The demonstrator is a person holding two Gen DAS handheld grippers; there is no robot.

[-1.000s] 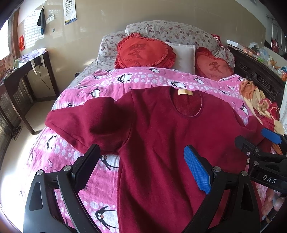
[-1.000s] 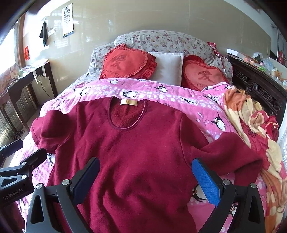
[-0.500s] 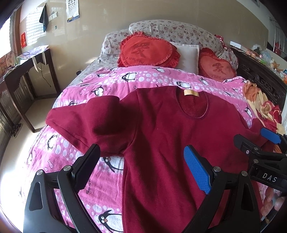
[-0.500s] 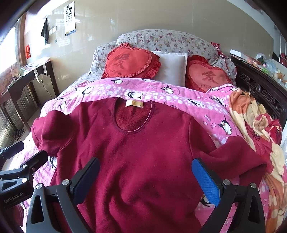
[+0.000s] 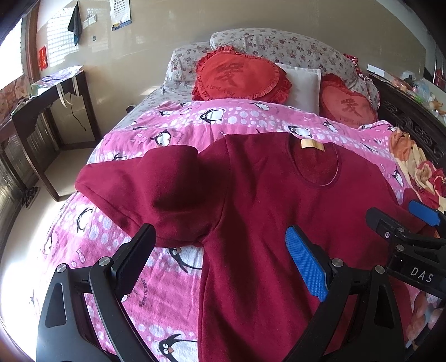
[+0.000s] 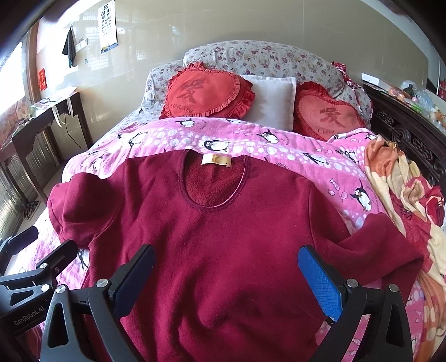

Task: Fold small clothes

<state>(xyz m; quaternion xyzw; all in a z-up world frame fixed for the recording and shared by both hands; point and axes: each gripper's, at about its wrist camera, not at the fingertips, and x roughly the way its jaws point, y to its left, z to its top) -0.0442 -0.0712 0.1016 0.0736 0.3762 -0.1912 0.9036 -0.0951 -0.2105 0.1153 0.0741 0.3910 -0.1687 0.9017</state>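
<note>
A dark red sweater (image 6: 223, 239) lies flat on the pink blanket (image 6: 278, 156), spread ahead of and beneath both claws. The left claw (image 5: 220, 256) and right claw (image 6: 225, 273) hover released above it, gripping nothing.

I see a beige wall (image 6: 278, 25), dark wooden desk (image 5: 41, 111) at left, sunlit floor (image 5: 69, 158), carved dark headboard (image 6: 404, 131), eye chart (image 6: 107, 26).
</note>
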